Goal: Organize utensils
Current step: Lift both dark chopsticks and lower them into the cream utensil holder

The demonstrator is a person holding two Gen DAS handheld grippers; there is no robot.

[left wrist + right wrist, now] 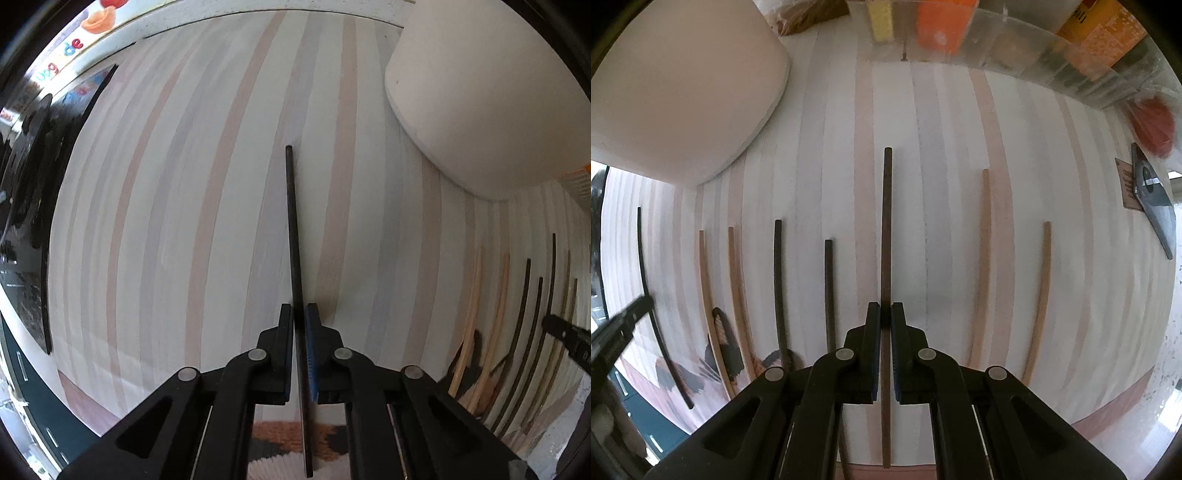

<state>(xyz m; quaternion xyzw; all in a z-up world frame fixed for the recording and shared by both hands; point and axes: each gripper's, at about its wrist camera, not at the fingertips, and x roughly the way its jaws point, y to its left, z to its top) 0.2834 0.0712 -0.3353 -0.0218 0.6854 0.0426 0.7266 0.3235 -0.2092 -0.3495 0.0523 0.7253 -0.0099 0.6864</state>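
**Striped mat, two dark chopsticks gripped, sorting partway**

Pastel-striped cloth mat covers the whole work surface in both wrist views.

Left gripper: jaws nearly together, clamped on a thin black chopstick. Stick runs straight ahead between the pads, far end out over the mat, near end passing back under the gripper. Whether it's lifted or lying on the mat, can't tell.

Right gripper: jaws nearly together on a dark brown wooden chopstick, same straight-ahead alignment.

Outward from there, right wrist view:
- two loose black chopsticks lying just left of the held one, roughly parallel
- two pale wooden chopsticks further left, two more pale wooden chopsticks on the right, well apart from each other
- large white rounded container at far left, clear plastic organiser with orange and yellow contents along the back edge

Progress, my read: early to middle. Sticks lie parallel but colours are interleaved, not paired up. Two in hand, at least six loose. Left to do: match by colour and place. Destination unclear; the white container is a guess.
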